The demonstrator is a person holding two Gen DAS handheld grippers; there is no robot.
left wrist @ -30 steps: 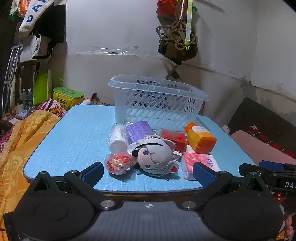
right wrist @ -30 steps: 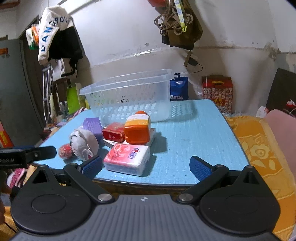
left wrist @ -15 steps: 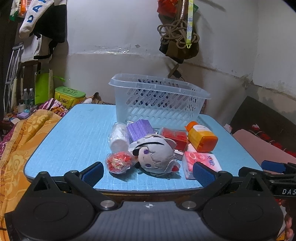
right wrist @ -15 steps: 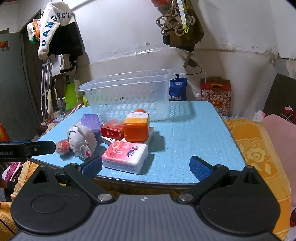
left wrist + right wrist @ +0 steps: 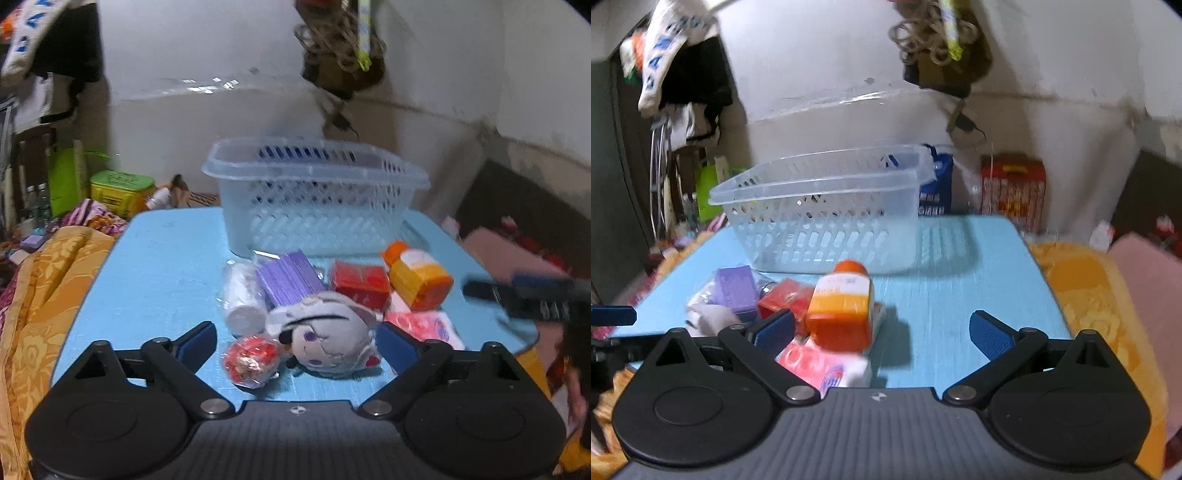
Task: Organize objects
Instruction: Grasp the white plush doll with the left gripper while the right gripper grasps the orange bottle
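Both tools are spread wide and hold nothing: the left tool (image 5: pixel 297 341) hangs low over the near edge of the textured blue surface (image 5: pixel 159 273), its ribbed blue pads flanking a round grey plush (image 5: pixel 325 334) and a crinkly red-wrapped ball (image 5: pixel 249 360). The right tool (image 5: pixel 882 330) sits over an orange squarish bottle (image 5: pixel 842 314) lying on a soft pink pack (image 5: pixel 812 363). Behind the pile, near a purple box (image 5: pixel 288 275) and red box (image 5: pixel 358 280), stands a clear lattice-walled plastic basket (image 5: pixel 314 206).
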